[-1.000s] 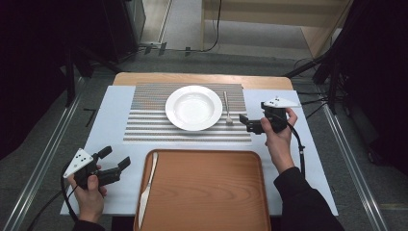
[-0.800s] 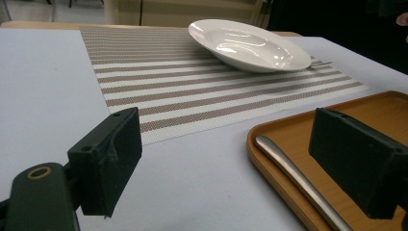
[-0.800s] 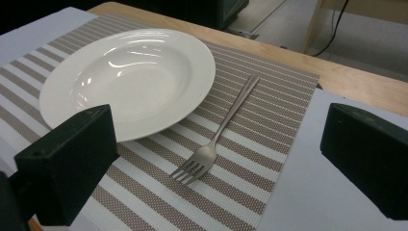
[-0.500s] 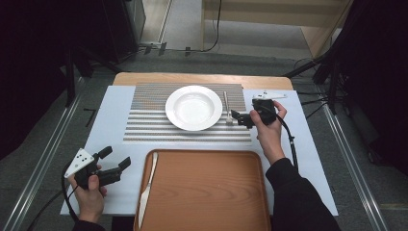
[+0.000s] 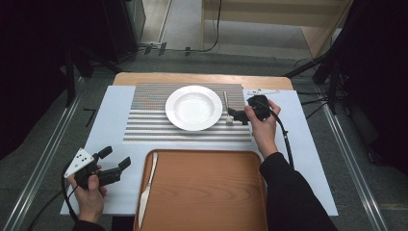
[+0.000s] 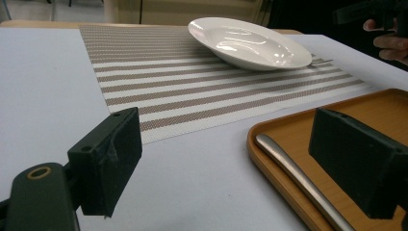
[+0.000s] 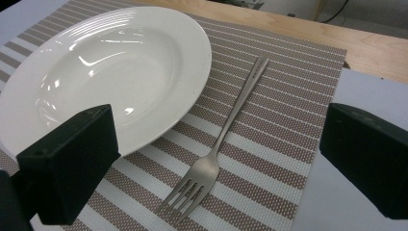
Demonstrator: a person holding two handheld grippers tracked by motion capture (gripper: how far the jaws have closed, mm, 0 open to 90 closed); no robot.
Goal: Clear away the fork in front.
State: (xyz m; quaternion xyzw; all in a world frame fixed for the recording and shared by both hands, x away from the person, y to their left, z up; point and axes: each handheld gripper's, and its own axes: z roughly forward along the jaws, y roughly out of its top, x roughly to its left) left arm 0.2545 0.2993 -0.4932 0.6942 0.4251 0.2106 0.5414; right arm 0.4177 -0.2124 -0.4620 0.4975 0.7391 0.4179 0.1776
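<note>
right gripper jaws apart over fork | straddle handle mid-length (clear of plate rim) | left gripper jaws apart, idle near-left of tray

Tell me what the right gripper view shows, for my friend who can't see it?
A silver fork lies on a striped placemat, between the two open black jaws of the right gripper. Its tines point toward the camera. A white deep plate sits just left of the fork, on the same placemat.
</note>
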